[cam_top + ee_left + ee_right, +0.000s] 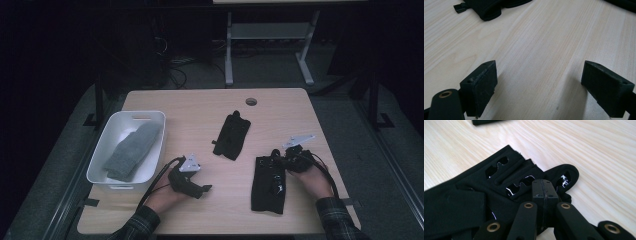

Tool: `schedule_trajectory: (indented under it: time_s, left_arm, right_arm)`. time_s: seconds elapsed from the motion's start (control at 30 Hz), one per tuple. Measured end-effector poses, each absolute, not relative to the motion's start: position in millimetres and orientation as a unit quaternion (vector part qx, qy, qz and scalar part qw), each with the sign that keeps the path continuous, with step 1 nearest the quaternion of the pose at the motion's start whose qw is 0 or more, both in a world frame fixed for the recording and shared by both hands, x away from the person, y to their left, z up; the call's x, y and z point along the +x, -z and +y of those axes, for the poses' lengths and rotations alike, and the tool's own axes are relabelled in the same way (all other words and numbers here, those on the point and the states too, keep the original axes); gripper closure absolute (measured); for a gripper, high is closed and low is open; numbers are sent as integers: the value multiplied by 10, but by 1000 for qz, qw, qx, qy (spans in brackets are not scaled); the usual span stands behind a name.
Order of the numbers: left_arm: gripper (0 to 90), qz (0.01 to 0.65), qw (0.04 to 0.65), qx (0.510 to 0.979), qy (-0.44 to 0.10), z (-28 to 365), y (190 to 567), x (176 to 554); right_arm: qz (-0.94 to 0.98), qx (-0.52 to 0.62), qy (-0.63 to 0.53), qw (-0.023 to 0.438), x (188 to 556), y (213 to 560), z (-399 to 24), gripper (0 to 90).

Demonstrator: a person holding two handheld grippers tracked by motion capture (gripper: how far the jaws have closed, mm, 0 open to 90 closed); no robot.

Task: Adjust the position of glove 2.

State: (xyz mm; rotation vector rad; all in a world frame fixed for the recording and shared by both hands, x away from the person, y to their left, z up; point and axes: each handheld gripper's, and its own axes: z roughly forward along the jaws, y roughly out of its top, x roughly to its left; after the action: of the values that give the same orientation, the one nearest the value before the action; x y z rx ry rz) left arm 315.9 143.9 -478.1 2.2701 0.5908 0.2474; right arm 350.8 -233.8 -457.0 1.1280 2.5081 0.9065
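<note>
Right gripper (291,161) sits at the near right of the wooden bench (200,107), its jaws pressed together over the far right corner of a black fabric brace (268,184); whether a fold of cloth is pinched between them cannot be told. That brace lies flat with its long axis running from the person's edge toward the far side, and from the right gripper most of it stretches leftward and back toward the person. In the right gripper view, the closed tips rest beside a row of glossy cut-out slots in the fabric (499,185).

Left gripper (200,189) rests near the front edge, jaws wide apart over bare wood, well left of the brace. A second black brace (231,135) lies mid-bench, tilted. At the left, a white tub (102,152) holds a grey sock (132,150).

Judging by position, the right hand is plainly the nearer one.
</note>
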Motion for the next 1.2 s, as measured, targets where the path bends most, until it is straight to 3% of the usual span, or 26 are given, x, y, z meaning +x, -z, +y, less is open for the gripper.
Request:
schedule_trajectory:
  time_s: [0.2,0.23,0.27,0.3,0.4,0.43,0.47,0.57,0.6,0.73,0.77,0.8,0.9,1.2]
  left_arm:
    - [125,231,380,891,-95,1437,4776,3162]
    - [125,233,379,891,-94,1430,4774,3164]
    - [125,229,373,894,-94,1429,4765,3169]
    - [127,229,365,897,-94,1419,4751,3175]
    - [138,235,358,899,-91,1396,4732,3178]
    - [149,235,358,899,-91,1396,4732,3178]
    - [182,238,356,899,-89,1389,4717,3182]
    - [232,249,358,897,-79,1361,4682,3190]
    - [326,243,353,900,-77,1354,4645,3212]
    - [582,246,353,899,-80,1318,4579,3285]
    - [582,250,353,897,-86,1304,4559,3315]
    - [725,253,355,896,-81,1288,4543,3344]
    - [894,256,353,897,-78,1223,4499,3431]
    - [895,262,367,887,-101,931,4381,3835]
  right_arm:
    - [860,375,-324,122,3512,4563,-2265,853]
    - [849,386,-344,115,3497,4530,-2335,766]
    - [849,386,-344,115,3497,4530,-2335,766]
    - [837,394,-358,129,3473,4500,-2414,638]
    - [823,402,-370,157,3401,4504,-2534,463]
    - [823,402,-370,157,3401,4504,-2534,463]
    - [821,413,-361,159,3354,4546,-2606,317]
    - [817,417,-360,169,3293,4585,-2679,259]
    - [812,429,-357,172,3258,4608,-2762,211]
    - [806,440,-353,180,3194,4687,-2902,199]
    - [806,440,-353,180,3194,4687,-2902,199]
    - [806,441,-349,185,3167,4732,-2933,181]
    - [806,445,-342,188,3152,4784,-2952,165]
    - [800,452,-351,181,3164,4831,-2991,140]
